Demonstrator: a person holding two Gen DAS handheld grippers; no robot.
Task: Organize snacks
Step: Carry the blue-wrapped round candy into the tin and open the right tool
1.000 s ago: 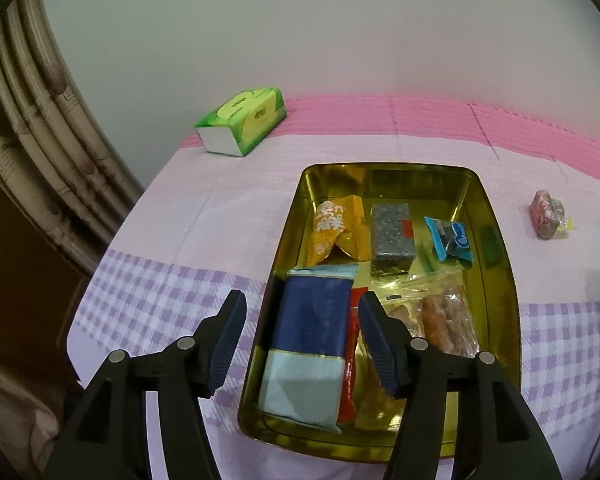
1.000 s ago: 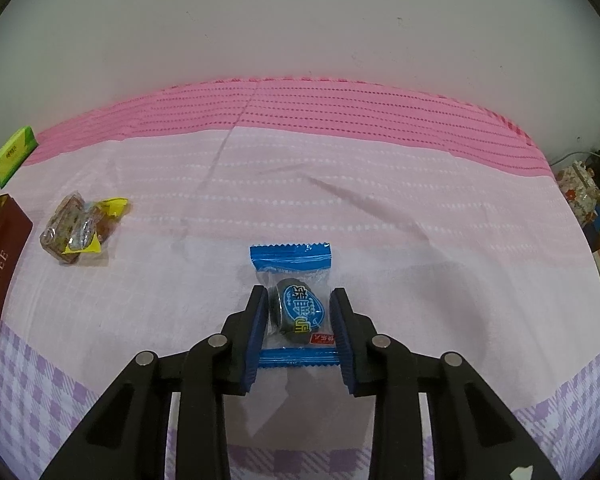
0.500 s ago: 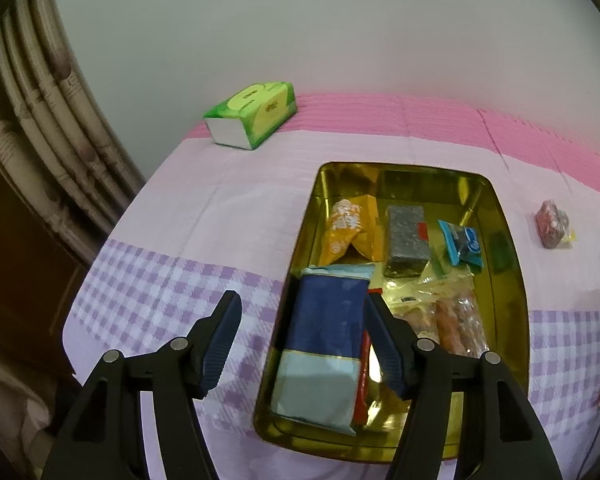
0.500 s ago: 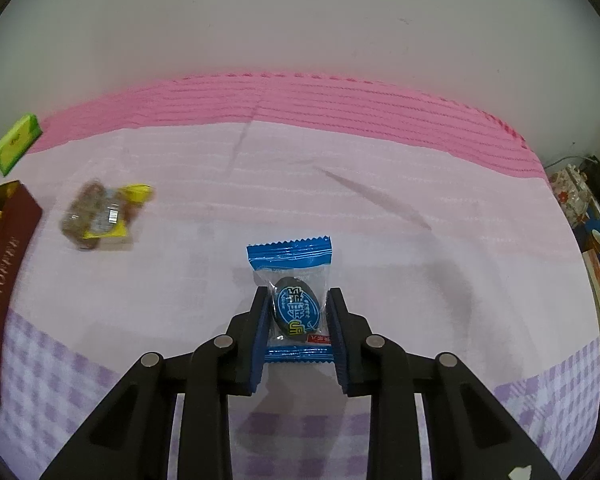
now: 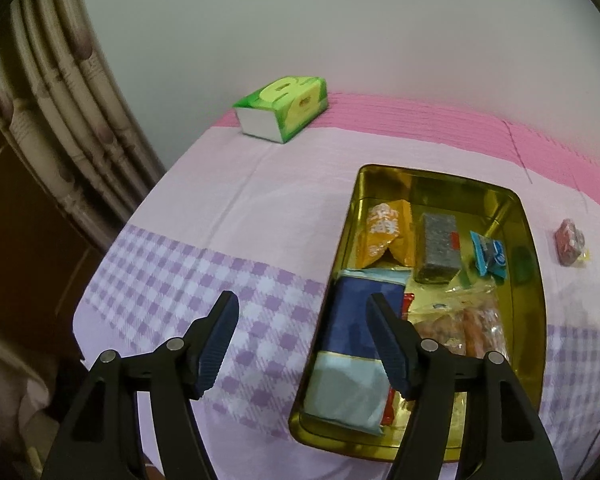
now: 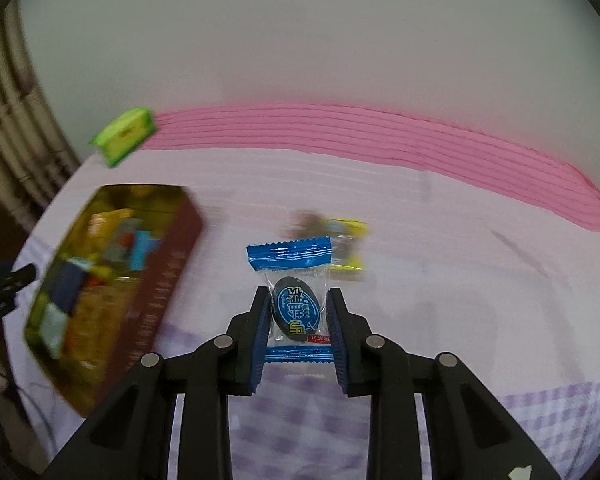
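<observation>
The table is covered by a cloth [image 5: 260, 184] with a pink band at the wall side, a pale middle zone and a purple check zone at the near edge. A gold tin tray [image 5: 536, 280] sits on the cloth and contains several snacks: a blue-and-grey packet [image 5: 356, 356] along its left wall, an orange pouch [image 5: 386, 230], a grey block [image 5: 438, 246], a small blue wrapper [image 5: 490, 254] and clear-wrapped sausages [image 5: 466, 324]. A green tissue box [image 5: 284, 106] lies near the wall, well apart from the tray. A red-wrapped sweet [image 5: 568, 240] lies on the cloth to the right of the tray. The left gripper [image 5: 302, 340] is opening above the tray's left rim, with nothing between the pads. The right gripper [image 6: 298, 320] is clamped on a blue-wrapped candy [image 6: 296, 306], held clear of the cloth to the right of the tray
</observation>
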